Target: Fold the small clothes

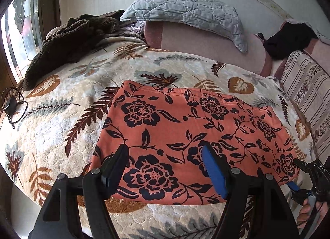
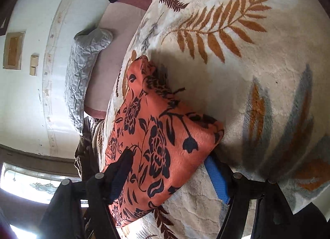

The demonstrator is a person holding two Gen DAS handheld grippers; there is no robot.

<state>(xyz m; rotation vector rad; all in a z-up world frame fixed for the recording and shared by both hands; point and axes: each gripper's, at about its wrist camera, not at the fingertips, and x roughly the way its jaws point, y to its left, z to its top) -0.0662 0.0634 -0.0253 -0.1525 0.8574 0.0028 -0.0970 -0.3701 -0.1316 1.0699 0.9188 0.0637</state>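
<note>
Centrally, an orange garment printed with black flowers lies spread flat on a bed, on top of a cream fleece blanket patterned with brown, rust and grey-blue leaves. Its near edge runs close to the front edge of the bed.

From the left wrist view, the left gripper hangs over the near edge of the garment with its jaws spread wide, one black finger and one blue-padded finger apart, holding nothing. At the garment's near right corner, the right gripper appears with a bare hand on its handle.

From the right wrist view, the right gripper also has its jaws wide apart. The garment's corner sits between its fingers, the black one above the cloth and the blue one at its edge, not clamped on it.

Farther back on the bed are a brown fuzzy blanket heaped at the left, a grey quilted pillow against the wall, a dark cloth at the right, and a black cable on the left edge.
</note>
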